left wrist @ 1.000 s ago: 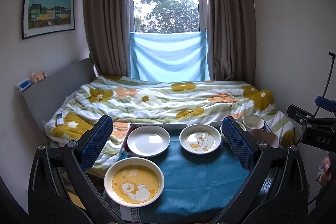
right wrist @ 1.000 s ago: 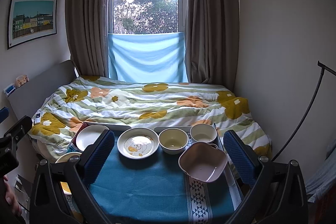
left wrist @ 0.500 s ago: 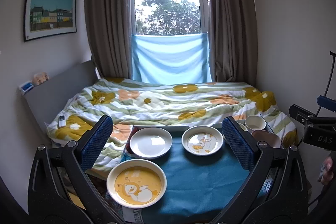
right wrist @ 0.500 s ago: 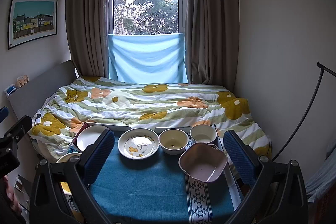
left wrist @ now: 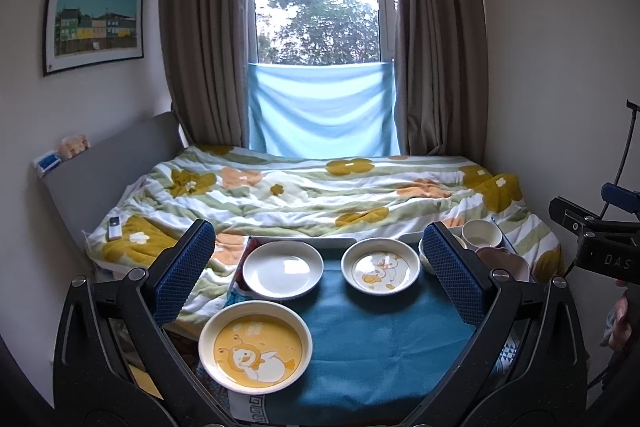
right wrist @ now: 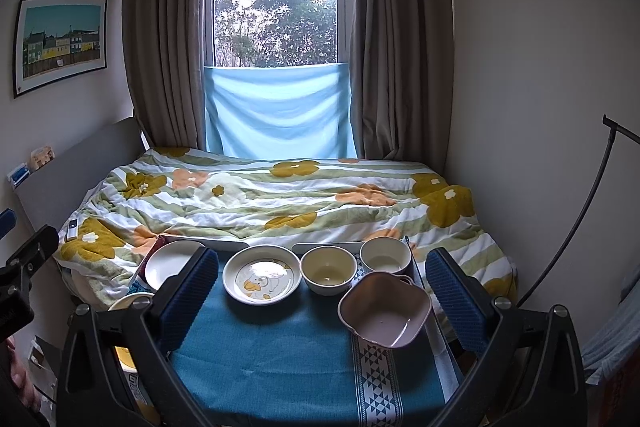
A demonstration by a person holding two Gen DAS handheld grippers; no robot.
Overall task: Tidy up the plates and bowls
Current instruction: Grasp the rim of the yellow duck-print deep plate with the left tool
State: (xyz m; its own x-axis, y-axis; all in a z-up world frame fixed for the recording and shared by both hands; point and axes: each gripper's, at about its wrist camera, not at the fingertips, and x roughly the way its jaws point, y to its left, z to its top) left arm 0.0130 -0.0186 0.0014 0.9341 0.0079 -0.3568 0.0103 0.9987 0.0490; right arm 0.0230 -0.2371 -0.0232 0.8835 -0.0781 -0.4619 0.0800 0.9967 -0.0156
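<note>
On a small table with a blue cloth (left wrist: pixel 360 347) lie a yellow duck plate (left wrist: pixel 255 346) near the front left, a plain white plate (left wrist: pixel 282 269) behind it and a small duck plate (left wrist: pixel 380 269) to its right. The right wrist view shows the small duck plate (right wrist: pixel 262 279), a cream bowl (right wrist: pixel 328 269), a white bowl (right wrist: pixel 385 255) and a pink squarish bowl (right wrist: pixel 385 309). My left gripper (left wrist: pixel 320 275) is open and empty above the plates. My right gripper (right wrist: pixel 320 287) is open and empty above the bowls.
A bed with a flowered quilt (left wrist: pixel 320 195) lies right behind the table. A phone (left wrist: pixel 114 228) rests on its left edge. A window with curtains (left wrist: pixel 320 27) is at the back. A dark stand pole (right wrist: pixel 576 227) leans at the right.
The left gripper has lifted or tilted slightly, so the plates sit lower in its view. The right gripper has barely moved. Both stay open.
</note>
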